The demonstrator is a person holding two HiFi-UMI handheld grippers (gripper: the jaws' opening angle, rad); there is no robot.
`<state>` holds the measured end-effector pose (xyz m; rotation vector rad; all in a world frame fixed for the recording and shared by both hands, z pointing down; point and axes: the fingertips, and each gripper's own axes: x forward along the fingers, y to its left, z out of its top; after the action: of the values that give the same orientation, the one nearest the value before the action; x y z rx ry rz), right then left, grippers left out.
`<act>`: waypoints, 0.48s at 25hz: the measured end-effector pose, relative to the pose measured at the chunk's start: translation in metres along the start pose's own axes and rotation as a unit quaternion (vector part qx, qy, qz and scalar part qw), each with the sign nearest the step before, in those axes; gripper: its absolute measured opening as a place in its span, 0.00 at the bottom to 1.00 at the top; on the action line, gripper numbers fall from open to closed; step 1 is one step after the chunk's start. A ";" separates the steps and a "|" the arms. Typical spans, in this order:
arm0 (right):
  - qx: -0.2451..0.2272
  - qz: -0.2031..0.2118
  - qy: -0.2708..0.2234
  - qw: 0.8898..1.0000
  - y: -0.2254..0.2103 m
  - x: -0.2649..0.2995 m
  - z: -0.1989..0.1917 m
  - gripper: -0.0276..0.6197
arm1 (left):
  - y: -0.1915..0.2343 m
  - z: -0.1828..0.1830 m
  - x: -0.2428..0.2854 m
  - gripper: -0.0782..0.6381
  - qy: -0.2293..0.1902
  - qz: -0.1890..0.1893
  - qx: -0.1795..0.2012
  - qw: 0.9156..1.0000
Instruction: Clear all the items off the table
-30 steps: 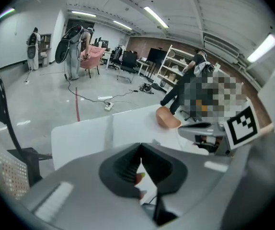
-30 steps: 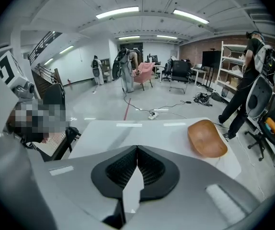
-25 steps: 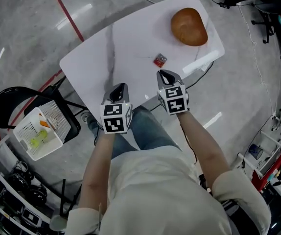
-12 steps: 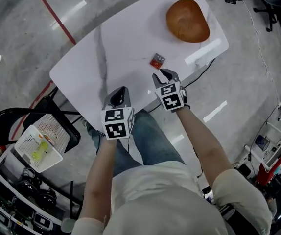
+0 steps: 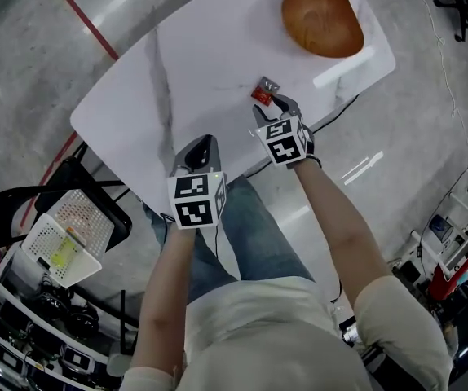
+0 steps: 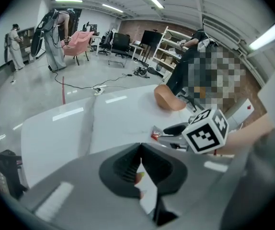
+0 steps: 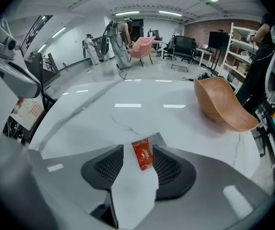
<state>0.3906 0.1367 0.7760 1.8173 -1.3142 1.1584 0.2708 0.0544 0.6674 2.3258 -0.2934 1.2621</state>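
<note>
Right gripper view: right gripper (image 7: 138, 150) has its jaws spread, having just been opening, and straddles the small red foil sachet (image 7: 143, 156) flat on the white marble-look table (image 7: 94, 114). The pads are not touching it, likely lining up a pinch. Left gripper (image 6: 140, 150) is pressed together, empty and idle beside it. Brown wooden bowl (image 7: 221, 104) waits beyond, to the right.

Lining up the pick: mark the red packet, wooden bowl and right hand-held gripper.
red packet (image 7: 142, 155), right gripper view, middle of the wrapper.
wooden bowl (image 5: 322, 16), head view, inside of the bowl.
right hand-held gripper (image 5: 272, 106), head view, midway between its fingertips; jaws have just been opening, packet between them.
</note>
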 end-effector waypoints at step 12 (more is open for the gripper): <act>-0.015 0.003 0.034 0.999 -0.012 0.039 -0.006 0.43 | -0.001 -0.011 0.010 0.12 0.009 -0.005 -0.016 1.000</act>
<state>0.4045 0.1296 0.8142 1.7387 -1.2912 1.1870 0.2690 0.0611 0.6803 2.2853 -0.2940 1.2650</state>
